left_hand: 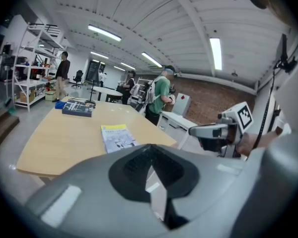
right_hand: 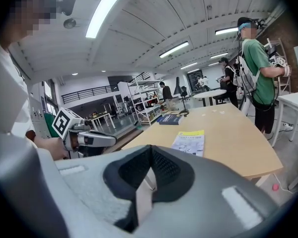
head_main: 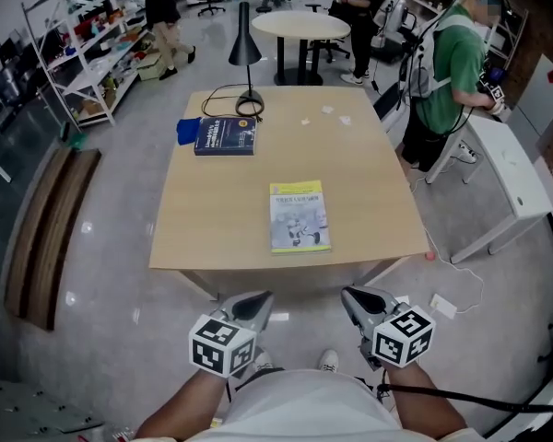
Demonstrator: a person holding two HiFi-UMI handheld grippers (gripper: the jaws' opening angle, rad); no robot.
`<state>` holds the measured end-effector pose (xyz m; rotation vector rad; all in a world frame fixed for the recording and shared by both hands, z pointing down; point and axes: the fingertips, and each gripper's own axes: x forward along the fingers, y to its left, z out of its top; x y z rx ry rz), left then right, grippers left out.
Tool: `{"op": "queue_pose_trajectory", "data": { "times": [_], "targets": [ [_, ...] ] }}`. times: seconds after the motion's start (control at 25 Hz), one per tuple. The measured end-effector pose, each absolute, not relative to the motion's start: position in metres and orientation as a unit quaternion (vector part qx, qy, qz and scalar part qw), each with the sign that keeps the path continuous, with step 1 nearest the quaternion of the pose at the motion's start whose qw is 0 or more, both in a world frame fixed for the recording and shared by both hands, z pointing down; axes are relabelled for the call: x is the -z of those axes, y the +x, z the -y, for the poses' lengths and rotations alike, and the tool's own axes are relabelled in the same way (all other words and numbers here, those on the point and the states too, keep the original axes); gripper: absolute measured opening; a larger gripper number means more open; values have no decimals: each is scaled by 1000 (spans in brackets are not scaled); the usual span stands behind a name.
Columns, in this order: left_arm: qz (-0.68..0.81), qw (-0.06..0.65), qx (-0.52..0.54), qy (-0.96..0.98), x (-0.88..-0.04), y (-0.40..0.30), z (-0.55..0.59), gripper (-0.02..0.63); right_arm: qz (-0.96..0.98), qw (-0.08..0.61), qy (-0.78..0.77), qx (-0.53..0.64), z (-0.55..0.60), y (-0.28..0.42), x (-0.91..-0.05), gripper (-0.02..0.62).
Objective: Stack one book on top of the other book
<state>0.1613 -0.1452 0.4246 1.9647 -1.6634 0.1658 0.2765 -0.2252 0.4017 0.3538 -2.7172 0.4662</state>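
A yellow-and-white book (head_main: 300,215) lies flat near the front edge of the wooden table (head_main: 212,228). A dark blue book (head_main: 226,136) lies at the table's far left, beside a black lamp. Both grippers hang below the table's near edge, short of it and close to the person's body. My left gripper (head_main: 256,304) is shut with nothing in it. My right gripper (head_main: 352,299) is shut and empty too. In the left gripper view the yellow book (left_hand: 117,137) and the blue book (left_hand: 78,107) lie ahead; the right gripper view shows the yellow book (right_hand: 189,143) and the blue one (right_hand: 169,119).
A black desk lamp (head_main: 247,58) with its cable stands at the table's far edge, with small white scraps (head_main: 327,113) nearby. A person in green (head_main: 452,72) stands at a white desk (head_main: 511,178) to the right. A round table (head_main: 300,28) and shelving (head_main: 83,53) stand behind.
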Motion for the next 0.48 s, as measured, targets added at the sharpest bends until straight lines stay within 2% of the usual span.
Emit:
{"op": "queue_pose_trajectory", "data": {
  "times": [0.48],
  "targets": [
    [627, 272, -76, 726, -427, 172, 155, 3, 965, 173, 105, -165, 232, 283, -404, 0]
  ]
}}
